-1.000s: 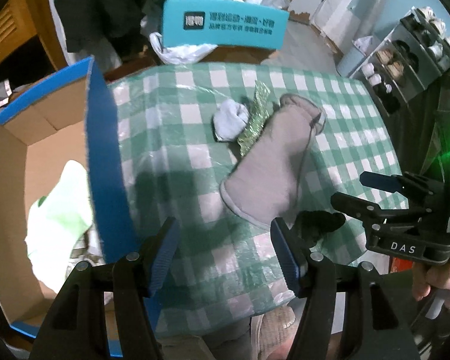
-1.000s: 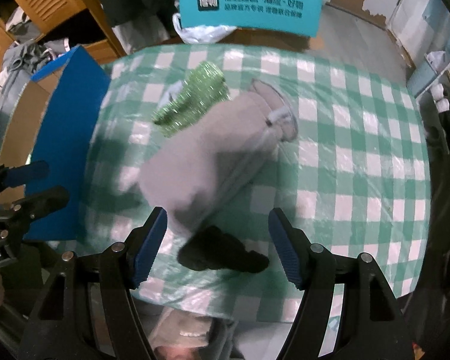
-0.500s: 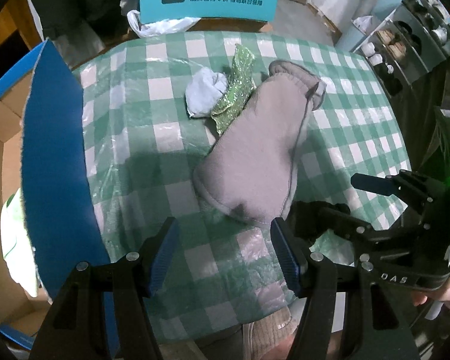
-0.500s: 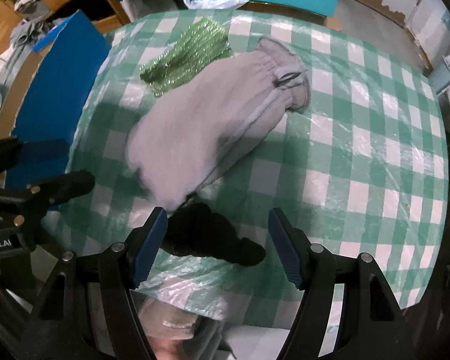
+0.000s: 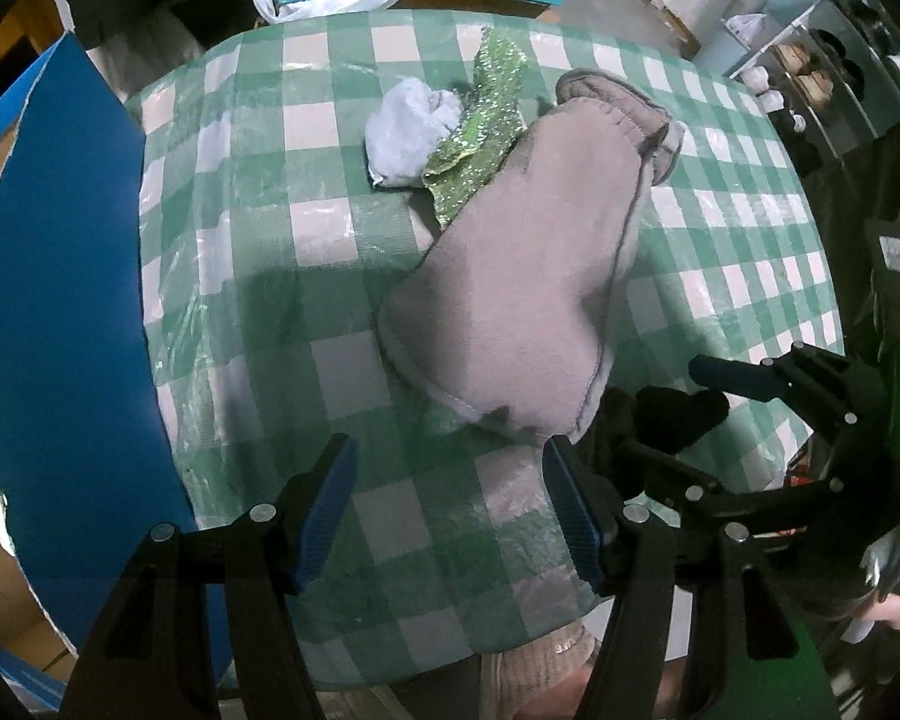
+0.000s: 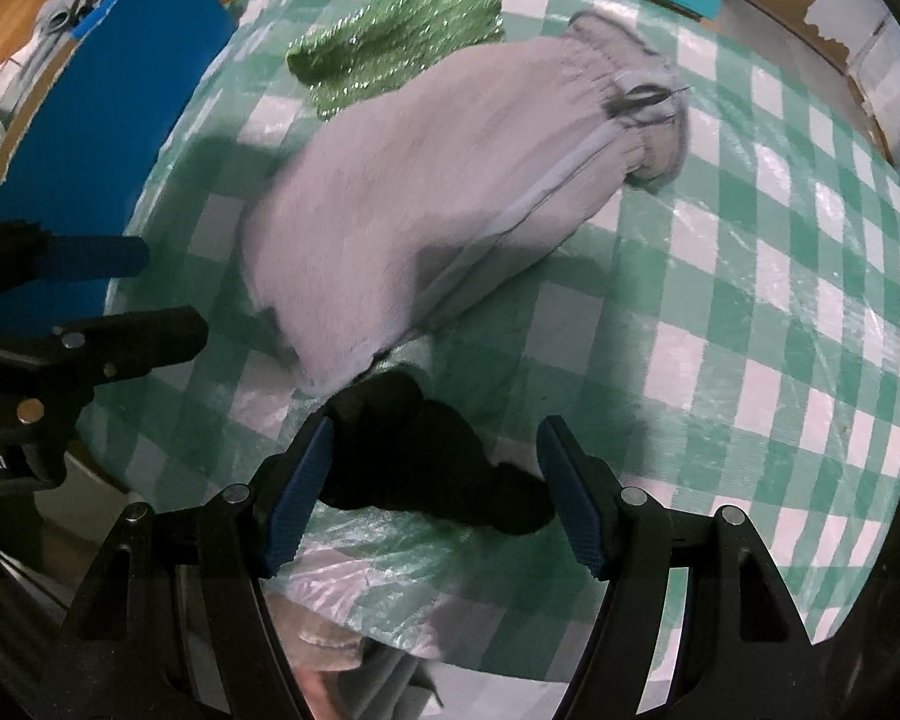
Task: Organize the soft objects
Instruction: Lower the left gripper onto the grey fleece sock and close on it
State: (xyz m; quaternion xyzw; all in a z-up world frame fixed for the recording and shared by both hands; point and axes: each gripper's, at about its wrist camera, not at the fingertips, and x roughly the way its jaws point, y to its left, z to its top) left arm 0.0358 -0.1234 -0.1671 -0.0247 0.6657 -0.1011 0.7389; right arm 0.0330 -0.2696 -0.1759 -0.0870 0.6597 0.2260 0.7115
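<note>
Left gripper (image 5: pixel 450 504) spread over the grey mitt's (image 5: pixel 528 276) near end; right gripper (image 6: pixel 435 492) spread around the black glove (image 6: pixel 426 456).

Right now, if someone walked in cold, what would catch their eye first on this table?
Probably the big grey mitten sprawled diagonally across the middle of the green checked tablecloth, with a glittery green cloth tucked beside its cuff end. Next, the black glove at the near edge, between the open right gripper fingers.
</note>
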